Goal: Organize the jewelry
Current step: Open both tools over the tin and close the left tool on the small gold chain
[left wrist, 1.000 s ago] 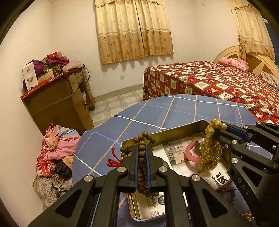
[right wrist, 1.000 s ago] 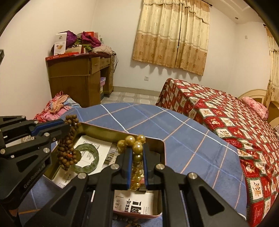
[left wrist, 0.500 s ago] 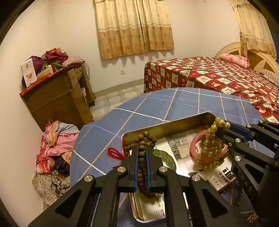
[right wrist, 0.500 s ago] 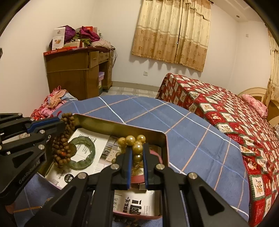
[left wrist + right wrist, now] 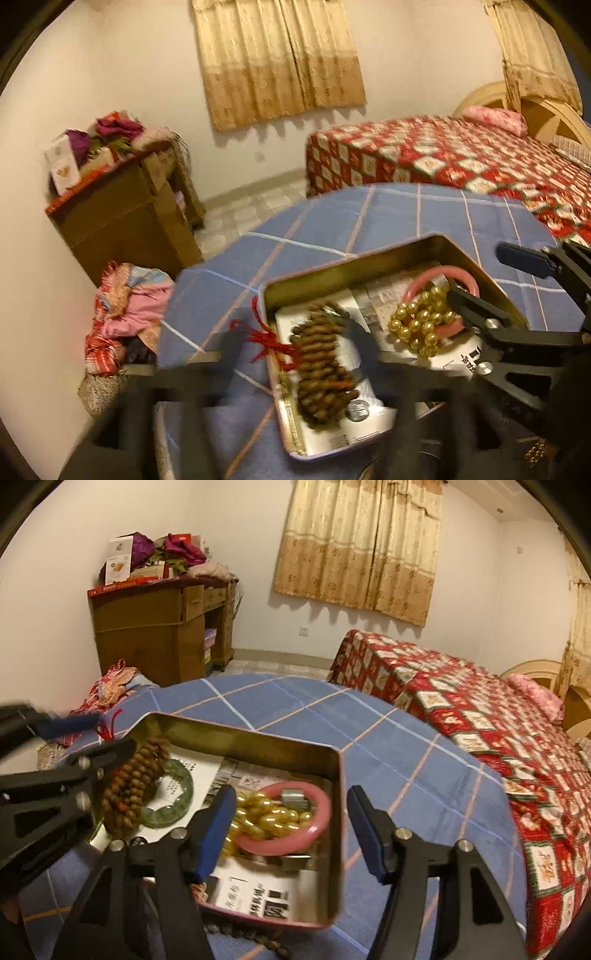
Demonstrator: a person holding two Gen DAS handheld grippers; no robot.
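On the blue checked bench (image 5: 295, 709), bed (image 5: 480, 720) at two o'clock, a tin tray (image 5: 258, 738) holds brown beads (image 5: 133, 779) and gold beads (image 5: 266, 818) beneath both just-opened, empty tools (image 5: 291, 827) (image 5: 295, 354).

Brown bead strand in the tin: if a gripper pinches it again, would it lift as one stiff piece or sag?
Probably sags: the brown bead strand lies heaped in loose loops inside the tin, so it looks floppy. A pinch would likely hold only a few beads, the rest dangling. Its red tassel drapes over the rim and might snag.
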